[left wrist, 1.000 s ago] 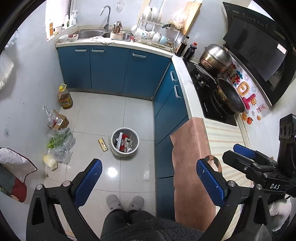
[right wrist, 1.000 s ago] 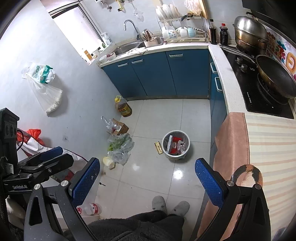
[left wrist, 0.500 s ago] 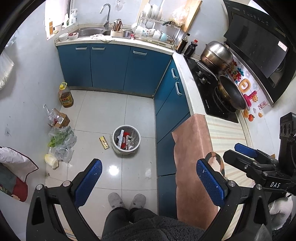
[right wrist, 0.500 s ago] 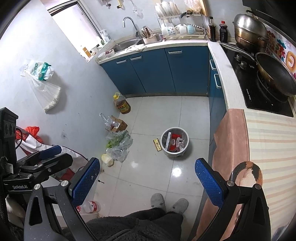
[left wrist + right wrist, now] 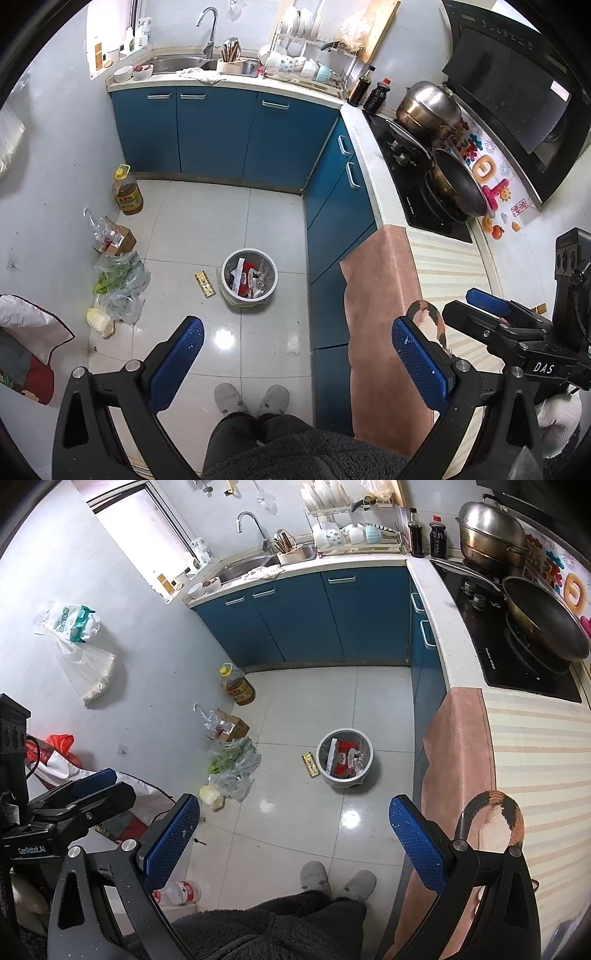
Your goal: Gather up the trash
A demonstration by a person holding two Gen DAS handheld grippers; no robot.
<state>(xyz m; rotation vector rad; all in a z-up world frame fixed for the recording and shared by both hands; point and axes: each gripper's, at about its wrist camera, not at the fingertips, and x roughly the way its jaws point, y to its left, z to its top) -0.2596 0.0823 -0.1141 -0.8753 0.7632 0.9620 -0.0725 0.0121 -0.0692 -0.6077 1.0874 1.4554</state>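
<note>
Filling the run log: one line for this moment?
left gripper open | right gripper open | wrapper on floor beside bin | nothing held

Both wrist views look steeply down, sharing the bin (image 5: 249, 276) (image 5: 345, 757).

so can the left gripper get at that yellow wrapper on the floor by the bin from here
Probably yes: the left gripper is open and empty, and the yellow wrapper lies flat on bare tile beside the bin, nothing over it. It is far below, though.
</note>
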